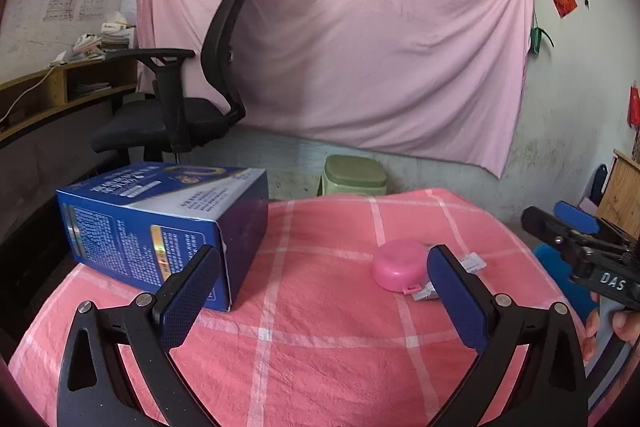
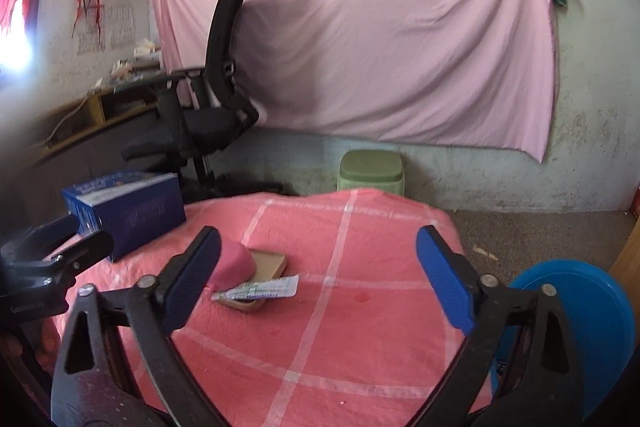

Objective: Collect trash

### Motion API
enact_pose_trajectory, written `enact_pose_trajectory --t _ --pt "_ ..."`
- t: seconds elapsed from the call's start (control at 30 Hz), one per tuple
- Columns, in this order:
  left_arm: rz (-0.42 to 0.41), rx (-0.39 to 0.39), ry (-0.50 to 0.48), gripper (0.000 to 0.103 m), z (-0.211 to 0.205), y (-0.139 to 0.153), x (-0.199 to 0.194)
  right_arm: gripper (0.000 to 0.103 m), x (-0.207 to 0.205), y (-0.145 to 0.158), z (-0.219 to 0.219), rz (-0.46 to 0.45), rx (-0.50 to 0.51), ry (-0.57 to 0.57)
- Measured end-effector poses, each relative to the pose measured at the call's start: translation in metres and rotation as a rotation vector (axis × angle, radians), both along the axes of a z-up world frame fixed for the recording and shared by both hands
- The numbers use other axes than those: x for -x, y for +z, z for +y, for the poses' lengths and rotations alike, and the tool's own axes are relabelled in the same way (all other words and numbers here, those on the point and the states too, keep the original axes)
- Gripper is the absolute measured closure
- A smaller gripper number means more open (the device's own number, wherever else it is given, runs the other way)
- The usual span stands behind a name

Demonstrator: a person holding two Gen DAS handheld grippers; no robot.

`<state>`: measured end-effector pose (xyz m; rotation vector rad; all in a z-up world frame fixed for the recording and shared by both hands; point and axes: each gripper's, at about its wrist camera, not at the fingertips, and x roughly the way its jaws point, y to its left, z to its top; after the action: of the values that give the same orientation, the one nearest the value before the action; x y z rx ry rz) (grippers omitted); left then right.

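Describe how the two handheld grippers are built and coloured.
Both the left gripper and the right gripper have black angular plastic arms with silver pivot screws and long blue textured finger pads. White lettering "DAS" marks the right gripper's body in the left wrist view.

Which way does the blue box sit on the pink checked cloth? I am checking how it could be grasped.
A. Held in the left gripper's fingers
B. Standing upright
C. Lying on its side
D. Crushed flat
C: the blue box lies on its side on the cloth, ahead of the open left gripper.
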<state>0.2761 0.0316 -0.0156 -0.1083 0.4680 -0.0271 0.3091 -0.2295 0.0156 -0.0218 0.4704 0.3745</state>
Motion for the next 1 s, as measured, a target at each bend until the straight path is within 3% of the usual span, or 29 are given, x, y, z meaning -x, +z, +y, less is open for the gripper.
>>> enact_pose_trajectory --t 0.1,0.23,0.37,0.53,0.83,1.0 --pt "0.042 0.001 -0.021 0.006 -0.003 -0.006 -0.009 0.004 -0.014 -0.012 0.010 0.099 0.039 0.042" --pt "0.086 0.004 -0.078 0.026 -0.008 -0.013 -0.023 0.015 -0.031 -0.027 0.016 0.214 0.065 0.081" --pt "0.131 0.022 -0.122 0.037 -0.012 -0.018 -0.040 0.023 -0.038 -0.034 0.021 0.285 0.067 0.112" --pt "0.182 0.065 -0.137 0.042 -0.008 -0.025 -0.052 0.037 -0.050 -0.047 0.026 0.377 0.063 0.154" --pt "0.218 0.115 -0.181 0.042 -0.004 -0.030 -0.058 0.075 -0.042 -0.043 0.020 0.369 0.002 0.204" --pt "0.234 0.141 -0.199 0.042 0.000 -0.031 -0.061 0.079 -0.028 -0.028 -0.004 0.294 0.000 0.151"
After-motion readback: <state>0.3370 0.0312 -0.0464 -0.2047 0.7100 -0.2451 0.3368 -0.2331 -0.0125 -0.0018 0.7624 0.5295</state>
